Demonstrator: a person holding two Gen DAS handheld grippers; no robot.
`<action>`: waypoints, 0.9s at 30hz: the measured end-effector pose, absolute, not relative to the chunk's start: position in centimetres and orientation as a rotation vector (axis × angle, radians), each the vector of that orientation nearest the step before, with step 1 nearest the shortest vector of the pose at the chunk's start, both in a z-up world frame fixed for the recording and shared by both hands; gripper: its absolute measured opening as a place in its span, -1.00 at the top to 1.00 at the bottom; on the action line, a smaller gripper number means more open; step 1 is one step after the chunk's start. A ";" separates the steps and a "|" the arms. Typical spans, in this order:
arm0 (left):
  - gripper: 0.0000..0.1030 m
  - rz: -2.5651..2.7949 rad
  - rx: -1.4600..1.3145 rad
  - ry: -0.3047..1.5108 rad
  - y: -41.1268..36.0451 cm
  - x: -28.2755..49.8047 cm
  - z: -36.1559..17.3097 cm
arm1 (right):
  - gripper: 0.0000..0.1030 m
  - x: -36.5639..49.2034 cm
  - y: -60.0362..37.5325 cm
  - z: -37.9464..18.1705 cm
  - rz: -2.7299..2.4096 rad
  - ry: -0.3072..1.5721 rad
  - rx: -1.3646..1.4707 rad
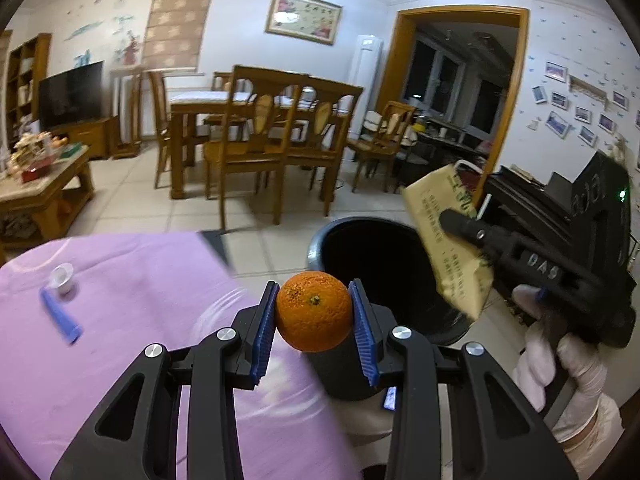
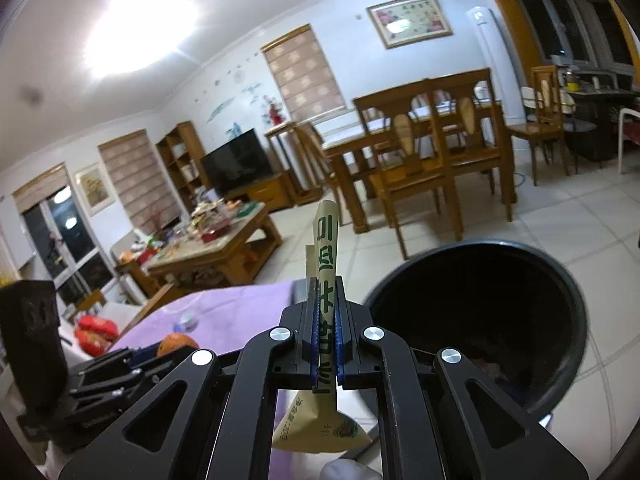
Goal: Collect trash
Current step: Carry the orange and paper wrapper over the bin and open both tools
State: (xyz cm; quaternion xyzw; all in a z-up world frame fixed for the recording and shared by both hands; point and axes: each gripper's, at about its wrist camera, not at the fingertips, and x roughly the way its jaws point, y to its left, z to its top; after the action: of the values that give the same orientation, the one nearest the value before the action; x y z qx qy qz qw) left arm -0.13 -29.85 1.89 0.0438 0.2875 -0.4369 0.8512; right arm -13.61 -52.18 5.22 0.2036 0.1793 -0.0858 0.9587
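My left gripper is shut on an orange, held at the near rim of the black trash bin beside the purple-covered surface. My right gripper is shut on a yellow snack wrapper with green print, just left of the bin's mouth. In the left wrist view the right gripper holds the wrapper over the bin's right rim. The orange and the left gripper also show low left in the right wrist view.
A small white cup and a blue tube lie on the purple cover. Beyond are a tiled floor, a wooden dining table with chairs, a cluttered coffee table and a TV.
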 end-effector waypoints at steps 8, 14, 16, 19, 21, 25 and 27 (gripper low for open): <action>0.31 -1.009 0.125 0.584 -37.5 -1.2 1.2 | 0.87 -15.2 -59.8 3.1 -0.265 0.345 0.468; 0.31 -1.040 0.166 0.611 -41.9 -1.7 -0.6 | 0.87 -15.5 -64.6 0.6 -0.315 0.358 0.506; 0.31 -1.045 0.177 0.621 -42.6 -1.7 -1.1 | 0.87 -15.4 -65.9 -0.2 -0.325 0.360 0.516; 0.31 -1.044 0.196 0.634 -43.7 -1.8 -1.8 | 0.87 -15.1 -67.8 -1.4 -0.339 0.368 0.531; 0.31 -1.043 0.207 0.641 -44.2 -1.8 -2.1 | 0.87 -15.1 -68.4 -2.0 -0.342 0.369 0.539; 0.31 -1.044 0.225 0.652 -45.1 -1.9 -2.7 | 0.87 -14.9 -69.5 -3.3 -0.350 0.380 0.553; 0.31 -1.044 0.233 0.656 -45.7 -2.0 -2.9 | 0.87 -14.6 -70.1 -3.9 -0.353 0.388 0.558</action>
State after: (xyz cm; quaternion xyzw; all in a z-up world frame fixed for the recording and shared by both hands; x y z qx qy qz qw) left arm -2.03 -45.70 -2.90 0.1090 0.3068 -0.4885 0.8095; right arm -14.59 -70.11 -3.89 0.2723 0.1894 -0.1722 0.9275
